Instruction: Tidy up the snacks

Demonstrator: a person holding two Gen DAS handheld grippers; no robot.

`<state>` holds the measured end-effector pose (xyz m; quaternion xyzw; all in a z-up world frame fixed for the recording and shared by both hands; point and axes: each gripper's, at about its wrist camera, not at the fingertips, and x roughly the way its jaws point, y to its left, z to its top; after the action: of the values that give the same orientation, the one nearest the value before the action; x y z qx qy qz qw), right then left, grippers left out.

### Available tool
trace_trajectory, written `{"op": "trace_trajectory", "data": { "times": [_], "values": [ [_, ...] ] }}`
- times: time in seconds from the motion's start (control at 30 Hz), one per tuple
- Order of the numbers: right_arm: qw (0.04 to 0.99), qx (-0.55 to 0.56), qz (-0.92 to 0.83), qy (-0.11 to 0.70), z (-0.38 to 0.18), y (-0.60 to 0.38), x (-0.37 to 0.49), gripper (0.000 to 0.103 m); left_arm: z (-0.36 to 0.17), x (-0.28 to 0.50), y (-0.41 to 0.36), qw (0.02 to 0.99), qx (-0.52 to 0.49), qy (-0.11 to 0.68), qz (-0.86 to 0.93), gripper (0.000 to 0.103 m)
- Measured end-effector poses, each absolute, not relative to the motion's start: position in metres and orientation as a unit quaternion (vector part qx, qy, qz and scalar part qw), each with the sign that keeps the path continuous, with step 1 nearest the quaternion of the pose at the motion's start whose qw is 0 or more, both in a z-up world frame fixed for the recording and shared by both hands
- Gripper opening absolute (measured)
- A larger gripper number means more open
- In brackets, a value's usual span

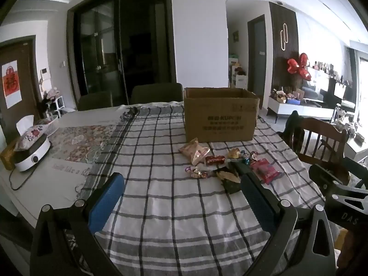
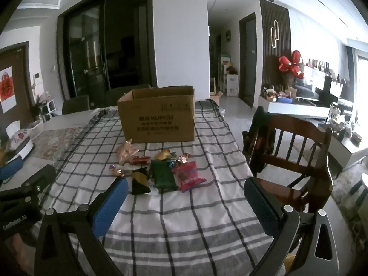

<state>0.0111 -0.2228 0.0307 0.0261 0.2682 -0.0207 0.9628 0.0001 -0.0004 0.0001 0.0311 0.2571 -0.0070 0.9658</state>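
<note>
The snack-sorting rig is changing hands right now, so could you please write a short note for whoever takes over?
Left tongs: open, empty, above the checked cloth.
Right tongs: open, empty, also short of the pile.
Things: snack pile loose on the cloth in front of the cardboard box, whose top is open. The red packet and green packet lie nearest the right tongs.
Done: nothing visibly moved; the box's inside cannot be seen.
Left: every snack still to be sorted.

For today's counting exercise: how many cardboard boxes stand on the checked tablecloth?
1. The open cardboard box stands at the far end of the checked tablecloth, just behind the pile of snack packets. Anything behind it would be hidden.
</note>
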Motion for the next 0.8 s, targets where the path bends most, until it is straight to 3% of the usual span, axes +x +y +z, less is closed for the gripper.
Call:
{"op": "trace_trajectory", "data": {
  "times": [0.8],
  "values": [
    [0.964, 0.029, -0.012, 0.263, 0.038, -0.225, 0.010, 0.102, 0.012, -0.005, -0.001, 0.972, 0.024, 0.234, -0.017, 0.103]
  ]
}}
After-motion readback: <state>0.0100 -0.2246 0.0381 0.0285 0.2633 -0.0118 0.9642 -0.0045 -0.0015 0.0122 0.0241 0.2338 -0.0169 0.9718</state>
